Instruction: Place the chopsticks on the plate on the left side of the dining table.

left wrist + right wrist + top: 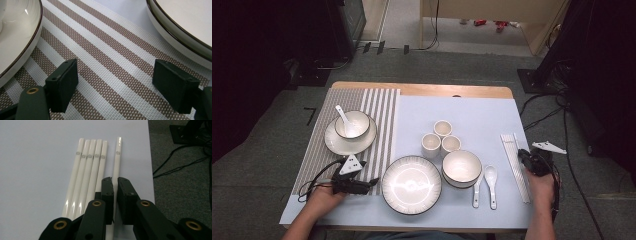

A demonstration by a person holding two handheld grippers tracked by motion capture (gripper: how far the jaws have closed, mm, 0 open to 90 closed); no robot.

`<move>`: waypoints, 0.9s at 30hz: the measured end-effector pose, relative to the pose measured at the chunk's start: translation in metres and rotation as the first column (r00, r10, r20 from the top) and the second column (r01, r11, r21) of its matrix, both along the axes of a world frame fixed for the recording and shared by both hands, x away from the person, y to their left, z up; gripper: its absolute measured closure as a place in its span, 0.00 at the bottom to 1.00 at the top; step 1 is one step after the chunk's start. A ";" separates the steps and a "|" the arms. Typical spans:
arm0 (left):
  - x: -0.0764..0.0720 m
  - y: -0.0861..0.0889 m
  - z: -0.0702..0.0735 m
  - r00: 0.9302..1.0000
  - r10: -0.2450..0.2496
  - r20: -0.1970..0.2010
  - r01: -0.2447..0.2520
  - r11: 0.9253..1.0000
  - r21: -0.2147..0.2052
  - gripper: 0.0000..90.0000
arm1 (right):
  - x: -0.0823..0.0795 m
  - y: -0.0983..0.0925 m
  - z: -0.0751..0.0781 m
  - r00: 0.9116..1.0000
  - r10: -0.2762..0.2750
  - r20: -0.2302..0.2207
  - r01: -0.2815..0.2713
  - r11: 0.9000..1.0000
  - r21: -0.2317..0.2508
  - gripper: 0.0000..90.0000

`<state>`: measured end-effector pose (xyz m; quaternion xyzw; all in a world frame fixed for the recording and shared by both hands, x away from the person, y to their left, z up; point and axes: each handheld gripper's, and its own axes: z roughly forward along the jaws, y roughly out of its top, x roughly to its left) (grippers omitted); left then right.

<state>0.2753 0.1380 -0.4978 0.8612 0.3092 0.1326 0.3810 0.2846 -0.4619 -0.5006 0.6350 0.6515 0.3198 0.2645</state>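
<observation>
White chopsticks [516, 165] lie in a row along the right edge of the table [422, 89] in the high view, and your right gripper [529, 161] sits at that row, just off its outer side. Your left gripper [362, 185] rests low on the striped placemat [377, 105] near the front left corner, between the bowl on its saucer [350, 131] and the large plate [411, 184]. Cups [441, 138], a second bowl [461, 167] and two spoons [484, 185] stand mid-table, apart from both hands.

From the left gripper view, your left gripper [112, 82] stands wide open with nothing but placemat weave between its pads; a plate rim shows at each upper corner.

From the right gripper view, your right gripper [115, 182] is clenched on the single chopstick [118, 157], which lies a little apart from the other five [90, 162] and runs away towards the far edge.

By my reading, you are at the pick-up of that one stick: grip made, lift not begun. Next you need a straight, level raise so the stick does not pivot in the pads, then a carry towards the place setting on the placemat.
</observation>
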 end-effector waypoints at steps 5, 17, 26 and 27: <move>0.000 0.000 0.000 1.000 0.000 0.000 0.000 1.000 0.000 0.24 | 0.000 0.001 0.000 1.000 -0.002 -0.001 0.002 1.000 -0.004 0.92; 0.000 0.000 0.000 1.000 -0.001 0.001 0.001 1.000 0.001 0.24 | -0.003 0.002 0.000 1.000 -0.015 -0.005 0.015 1.000 0.000 0.88; 0.000 0.000 0.000 1.000 0.000 -0.001 0.000 1.000 0.000 0.24 | -0.002 0.002 0.000 1.000 -0.025 -0.004 0.025 1.000 -0.004 0.92; 0.000 0.000 0.000 1.000 0.000 -0.001 0.000 1.000 0.000 0.24 | -0.002 0.001 0.000 1.000 -0.024 -0.002 0.024 1.000 -0.003 0.93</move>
